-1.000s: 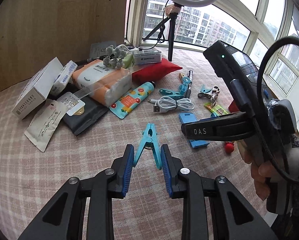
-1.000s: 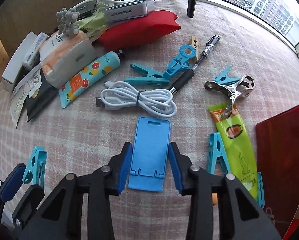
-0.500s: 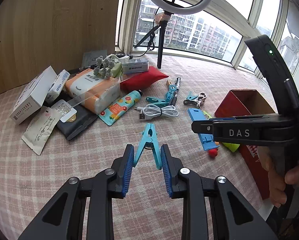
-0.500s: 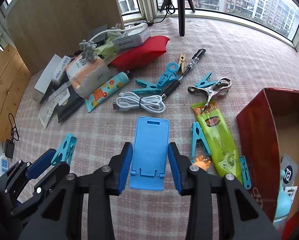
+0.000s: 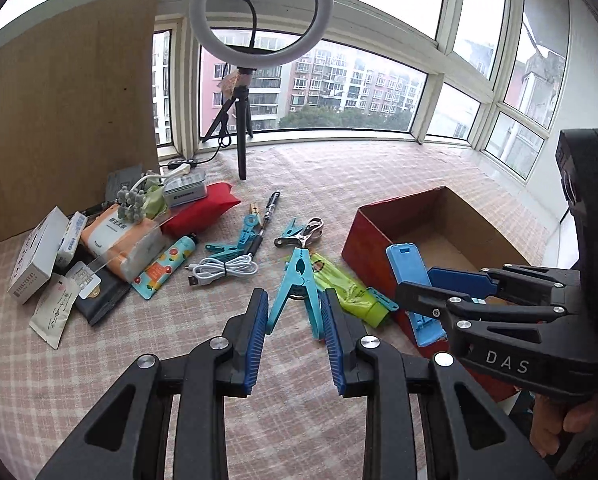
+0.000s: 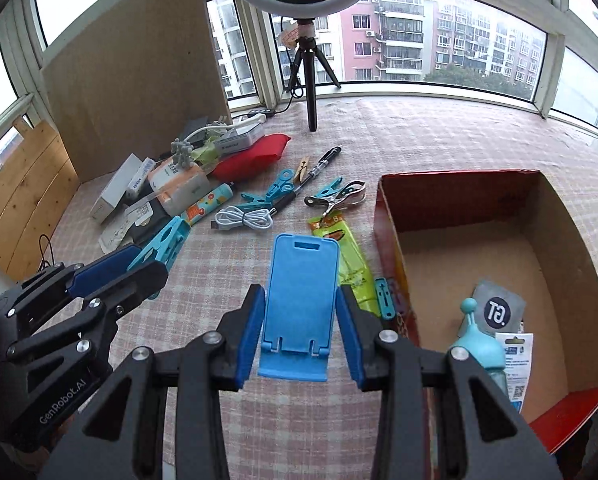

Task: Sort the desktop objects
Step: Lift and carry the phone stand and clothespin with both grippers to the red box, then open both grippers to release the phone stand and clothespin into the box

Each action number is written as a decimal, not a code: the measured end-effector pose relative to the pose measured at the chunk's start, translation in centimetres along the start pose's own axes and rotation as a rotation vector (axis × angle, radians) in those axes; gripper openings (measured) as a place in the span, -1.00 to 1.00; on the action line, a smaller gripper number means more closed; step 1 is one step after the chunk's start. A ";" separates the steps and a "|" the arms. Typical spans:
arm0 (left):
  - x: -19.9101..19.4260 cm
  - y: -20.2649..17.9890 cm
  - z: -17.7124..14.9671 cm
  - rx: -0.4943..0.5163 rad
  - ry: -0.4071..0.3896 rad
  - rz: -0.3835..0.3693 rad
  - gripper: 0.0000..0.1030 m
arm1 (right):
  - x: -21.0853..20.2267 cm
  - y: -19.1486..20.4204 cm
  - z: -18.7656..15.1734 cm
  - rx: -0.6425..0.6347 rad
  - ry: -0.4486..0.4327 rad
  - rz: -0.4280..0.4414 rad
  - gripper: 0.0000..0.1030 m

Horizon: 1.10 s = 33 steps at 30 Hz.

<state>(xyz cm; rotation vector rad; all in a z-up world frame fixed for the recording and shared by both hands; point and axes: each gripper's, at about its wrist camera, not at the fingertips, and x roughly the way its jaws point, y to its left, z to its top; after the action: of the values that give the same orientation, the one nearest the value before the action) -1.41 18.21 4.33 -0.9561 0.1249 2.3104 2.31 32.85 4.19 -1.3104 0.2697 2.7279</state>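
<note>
My left gripper is shut on a teal clothes peg and holds it above the checked tablecloth. It also shows at the left of the right wrist view, with the peg sticking out. My right gripper is shut on a blue phone stand, held above the cloth just left of a red cardboard box. In the left wrist view the stand sits in front of the box.
The box holds a teal toy and packets. On the cloth lie a green pouch, a metal clip, a white cable, a pen, more teal pegs and a pile of packets and boxes. A ring light tripod stands at the back.
Both grippers have risen and tilted up with their objects held. The right gripper with the phone stand has moved right toward the red box, which has come fully into view.
</note>
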 end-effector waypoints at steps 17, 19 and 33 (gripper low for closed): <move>6.9 -15.5 3.3 0.121 0.057 -0.136 -0.49 | -6.3 -15.2 -3.1 0.148 -0.120 -0.281 -0.30; 7.8 -17.0 3.4 0.129 0.067 -0.145 -0.60 | -6.2 -16.2 -3.4 0.165 -0.118 -0.283 -0.29; 7.7 -15.4 4.6 0.095 0.051 -0.085 -0.26 | -7.1 -18.4 -3.7 0.224 -0.176 -0.266 0.10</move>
<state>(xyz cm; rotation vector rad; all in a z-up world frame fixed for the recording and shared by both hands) 0.60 35.87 4.81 -0.9545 0.2090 2.1836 12.63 49.96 5.41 -0.9662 0.3453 2.4845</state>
